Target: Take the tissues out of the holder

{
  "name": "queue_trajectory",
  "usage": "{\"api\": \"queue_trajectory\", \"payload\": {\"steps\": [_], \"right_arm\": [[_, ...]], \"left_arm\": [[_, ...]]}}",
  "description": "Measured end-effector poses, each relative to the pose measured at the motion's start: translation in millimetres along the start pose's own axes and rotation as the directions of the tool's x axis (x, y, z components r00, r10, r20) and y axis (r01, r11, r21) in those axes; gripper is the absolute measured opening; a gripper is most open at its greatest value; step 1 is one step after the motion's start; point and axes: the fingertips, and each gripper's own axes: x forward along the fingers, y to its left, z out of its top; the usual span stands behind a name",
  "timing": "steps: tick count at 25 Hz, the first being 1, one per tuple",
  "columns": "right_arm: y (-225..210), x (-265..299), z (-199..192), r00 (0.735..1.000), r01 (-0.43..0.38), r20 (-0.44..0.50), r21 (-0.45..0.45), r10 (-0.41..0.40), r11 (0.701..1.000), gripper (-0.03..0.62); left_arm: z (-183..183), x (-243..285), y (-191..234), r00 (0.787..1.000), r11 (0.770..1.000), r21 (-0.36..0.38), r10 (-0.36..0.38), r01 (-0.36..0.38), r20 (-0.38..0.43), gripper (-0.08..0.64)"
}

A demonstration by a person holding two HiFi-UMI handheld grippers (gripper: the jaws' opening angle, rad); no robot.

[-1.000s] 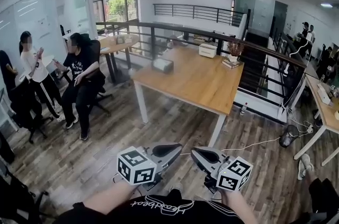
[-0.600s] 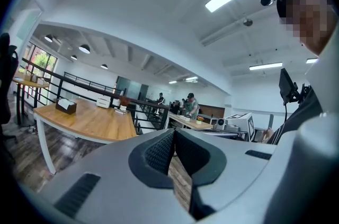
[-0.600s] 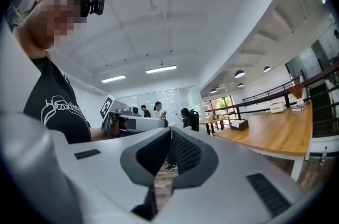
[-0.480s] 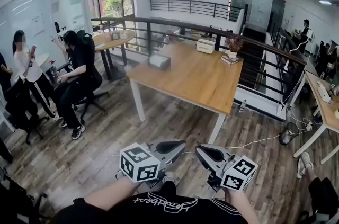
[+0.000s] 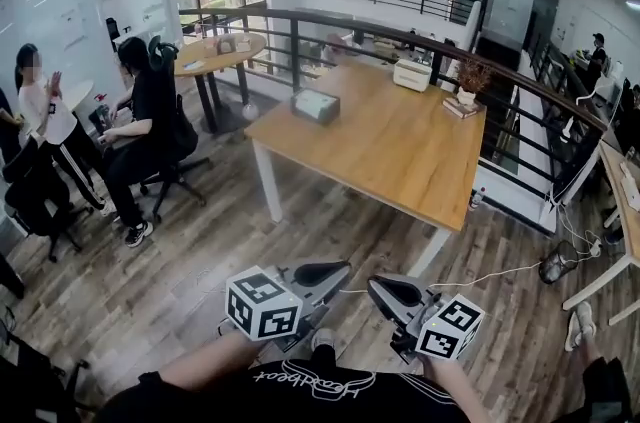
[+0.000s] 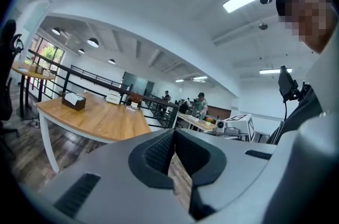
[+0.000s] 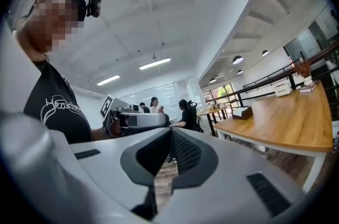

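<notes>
The tissue holder (image 5: pixel 315 105) is a dark box with a white tissue on top, standing at the far left corner of the wooden table (image 5: pixel 390 151). It is also small in the left gripper view (image 6: pixel 73 101) and the right gripper view (image 7: pixel 242 112). My left gripper (image 5: pixel 340 268) and right gripper (image 5: pixel 376 284) are held close to my chest, tips turned toward each other, well short of the table. Both are shut with nothing between the pads (image 6: pixel 161 149) (image 7: pixel 183 154). Each gripper view shows the other gripper: the right one (image 6: pixel 237 121) and the left one (image 7: pixel 135 121).
A white box (image 5: pixel 412 74), a potted plant (image 5: pixel 470 79) and books stand at the table's far end. A black railing (image 5: pixel 400 41) runs behind it. Two people (image 5: pixel 145 126) are by office chairs at the left, near a round table (image 5: pixel 210 56). Cables and a bin (image 5: pixel 556 261) lie at the right.
The table and tissue holder now sit lower and larger in the head view, so I have come closer. Both grippers stay shut by my chest.
</notes>
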Motion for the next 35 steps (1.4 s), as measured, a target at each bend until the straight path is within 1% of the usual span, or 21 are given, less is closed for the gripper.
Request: {"api": "queue_trajectory", "payload": {"steps": [6, 8, 12, 15, 18, 20, 23, 26, 31, 35], "right_arm": [[-82, 80, 16, 0.998, 0.000, -0.056, 0.027, 0.002, 1.000, 0.017], [-112, 110, 18, 0.996, -0.004, -0.089, 0.036, 0.008, 0.999, 0.017], [-179, 172, 24, 0.988, -0.007, -0.153, 0.046, 0.014, 0.999, 0.017], [-212, 216, 32, 0.984, -0.034, -0.172, 0.034, 0.039, 0.999, 0.017], [-235, 244, 36, 0.979, -0.048, -0.198, 0.013, 0.050, 0.999, 0.017], [-246, 255, 39, 0.978, -0.051, -0.202, 0.011, 0.052, 0.999, 0.017], [-258, 265, 46, 0.980, -0.061, -0.189, 0.026, 0.065, 0.998, 0.017], [-260, 272, 51, 0.979, -0.084, -0.185, 0.024, 0.087, 0.996, 0.017], [-258, 279, 62, 0.978, -0.128, -0.167, 0.011, 0.128, 0.992, 0.017], [-267, 289, 68, 0.970, -0.177, -0.170, 0.000, 0.174, 0.984, 0.017]], "left_arm": [[31, 28, 113, 1.000, 0.998, -0.055, 0.020, -0.019, 0.018, 0.011], [39, 38, 157, 0.999, 0.997, -0.073, 0.034, -0.033, 0.018, 0.012], [54, 61, 242, 0.998, 0.990, -0.133, 0.053, -0.049, 0.025, 0.011], [67, 70, 297, 0.997, 0.989, -0.132, 0.073, -0.068, 0.032, 0.012], [81, 75, 337, 0.994, 0.988, -0.126, 0.098, -0.092, 0.042, 0.011], [88, 77, 353, 0.993, 0.987, -0.130, 0.104, -0.097, 0.049, 0.012], [97, 82, 365, 0.993, 0.989, -0.114, 0.105, -0.099, 0.050, 0.011], [105, 79, 368, 0.992, 0.990, -0.091, 0.113, -0.108, 0.054, 0.011], [112, 72, 369, 0.988, 0.987, -0.076, 0.145, -0.141, 0.057, 0.011], [118, 76, 379, 0.983, 0.983, -0.067, 0.173, -0.169, 0.057, 0.011]]}}
